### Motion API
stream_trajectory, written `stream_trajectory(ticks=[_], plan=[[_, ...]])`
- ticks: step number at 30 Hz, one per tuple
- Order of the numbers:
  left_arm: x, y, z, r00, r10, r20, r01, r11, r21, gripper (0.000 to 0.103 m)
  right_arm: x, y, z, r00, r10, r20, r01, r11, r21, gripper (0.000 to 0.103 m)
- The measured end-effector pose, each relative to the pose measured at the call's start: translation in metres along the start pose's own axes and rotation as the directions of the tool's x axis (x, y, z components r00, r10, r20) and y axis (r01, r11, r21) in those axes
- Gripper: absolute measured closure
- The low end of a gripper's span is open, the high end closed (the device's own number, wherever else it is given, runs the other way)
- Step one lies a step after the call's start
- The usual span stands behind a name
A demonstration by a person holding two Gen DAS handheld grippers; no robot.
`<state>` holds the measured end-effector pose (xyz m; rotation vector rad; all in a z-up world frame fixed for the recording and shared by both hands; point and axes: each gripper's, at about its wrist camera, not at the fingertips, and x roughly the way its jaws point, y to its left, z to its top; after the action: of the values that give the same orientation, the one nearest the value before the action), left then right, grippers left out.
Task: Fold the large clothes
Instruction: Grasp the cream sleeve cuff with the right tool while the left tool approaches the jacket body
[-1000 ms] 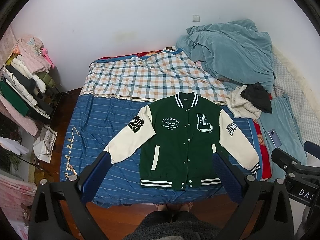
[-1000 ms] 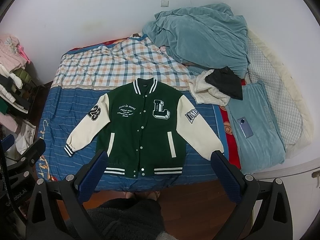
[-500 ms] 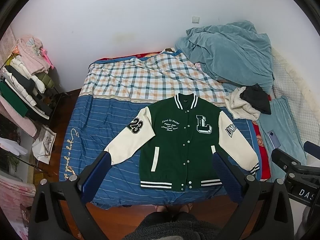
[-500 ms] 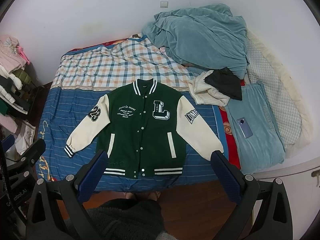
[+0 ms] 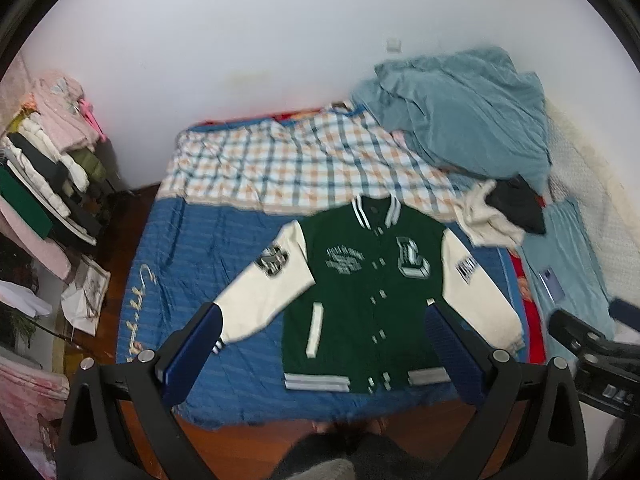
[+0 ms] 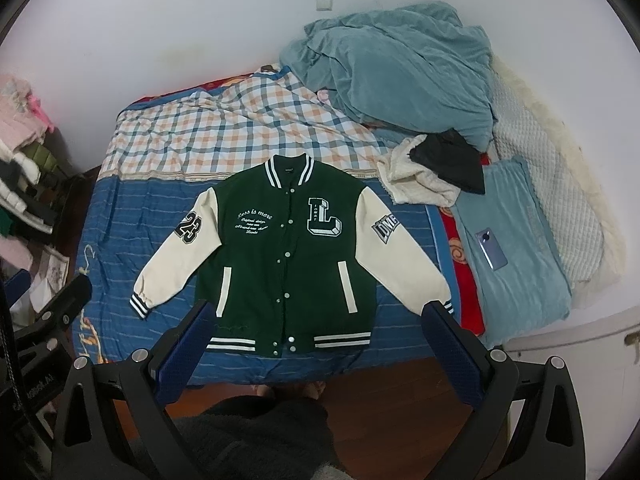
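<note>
Left hand-held gripper (image 5: 320, 344): spread wide, blue pads holding nothing, raised above the near edge of the bed (image 5: 192, 264). Right hand-held gripper (image 6: 316, 336): equally wide apart, empty, also held high over the foot of the bed. Each visible at the edge of the other's view.

Green varsity jacket (image 6: 286, 256) with cream sleeves: flat on the blue striped bedcover, front up, snapped closed, collar toward the wall, striped hem toward the near edge. Both sleeves angled outward and down, a "23" patch on one, a lettered patch on the other; large "L" on the chest. Untouched by either tool. Left view blurred, details of the lettering unreadable there.

Behind the collar, a checked sheet (image 6: 240, 136). To the far right, a heaped teal blanket (image 6: 400, 68), then a cream garment (image 6: 416, 184) with a black one (image 6: 448, 160) on top. Further right, a phone (image 6: 491, 249) on a teal pillow (image 6: 516, 248). Along the left, hanging clothes (image 5: 44, 176). Bare toes and dark fuzzy fabric at the bottom, on wooden floor (image 6: 392, 392).
</note>
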<state>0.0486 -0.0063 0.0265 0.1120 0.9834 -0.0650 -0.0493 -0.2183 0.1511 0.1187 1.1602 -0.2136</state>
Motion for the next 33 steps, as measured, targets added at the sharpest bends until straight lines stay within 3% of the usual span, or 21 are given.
stream_trajectory(ticks=[4,9,11,13,15,19,20,22,26,28,30,33], plan=[[0.044,0.005,0.002,0.999,0.043,0.030,-0.043,0.999,0.003,0.000,0.032,-0.015,-0.003,0.998,0.065,0.018,-0.066,0.991,0.118,0.000],[0.134,-0.007,-0.001,0.994,0.105,-0.038,-0.104,0.994,0.020,0.000,0.120,-0.050,-0.023,0.997,0.081,-0.009,-0.073,0.939,0.337,0.001],[0.160,-0.008,-0.010,0.989,0.126,-0.075,-0.125,0.992,0.028,0.000,0.163,-0.076,-0.036,0.995,0.094,-0.033,-0.071,0.899,0.432,0.015],[0.191,-0.017,-0.018,0.982,0.150,-0.117,-0.147,0.989,0.033,0.000,0.210,-0.101,-0.051,0.990,0.123,-0.065,-0.071,0.853,0.516,0.037],[0.221,-0.027,-0.024,0.972,0.175,-0.154,-0.172,0.984,0.035,0.000,0.265,-0.135,-0.074,0.982,0.152,-0.115,-0.049,0.783,0.620,0.038],[0.281,-0.049,-0.041,0.943,0.253,-0.216,-0.247,0.968,0.055,0.000,0.369,-0.217,-0.131,0.961,0.243,-0.131,-0.038,0.585,0.810,0.037],[0.297,-0.054,-0.045,0.935,0.266,-0.236,-0.259,0.964,0.058,0.000,0.388,-0.232,-0.143,0.961,0.247,-0.127,-0.032,0.551,0.834,0.037],[0.335,-0.064,-0.055,0.912,0.299,-0.283,-0.290,0.954,0.072,0.000,0.436,-0.267,-0.168,0.958,0.249,-0.144,0.007,0.478,0.878,0.033],[0.408,-0.082,-0.081,0.855,0.356,-0.377,-0.343,0.934,0.104,0.000,0.537,-0.331,-0.224,0.949,0.282,-0.139,0.060,0.271,0.961,0.033],[0.433,-0.091,-0.089,0.836,0.369,-0.406,-0.354,0.928,0.115,0.000,0.580,-0.354,-0.251,0.952,0.291,-0.096,0.053,0.152,0.987,0.033],[0.461,-0.103,-0.099,0.813,0.391,-0.431,-0.370,0.919,0.137,0.000,0.611,-0.368,-0.259,0.956,0.290,-0.040,0.016,0.086,0.996,0.033],[0.486,-0.121,-0.104,0.799,0.393,-0.455,-0.366,0.918,0.149,0.000,0.646,-0.378,-0.259,0.962,0.274,-0.002,-0.009,0.041,0.999,0.033]])
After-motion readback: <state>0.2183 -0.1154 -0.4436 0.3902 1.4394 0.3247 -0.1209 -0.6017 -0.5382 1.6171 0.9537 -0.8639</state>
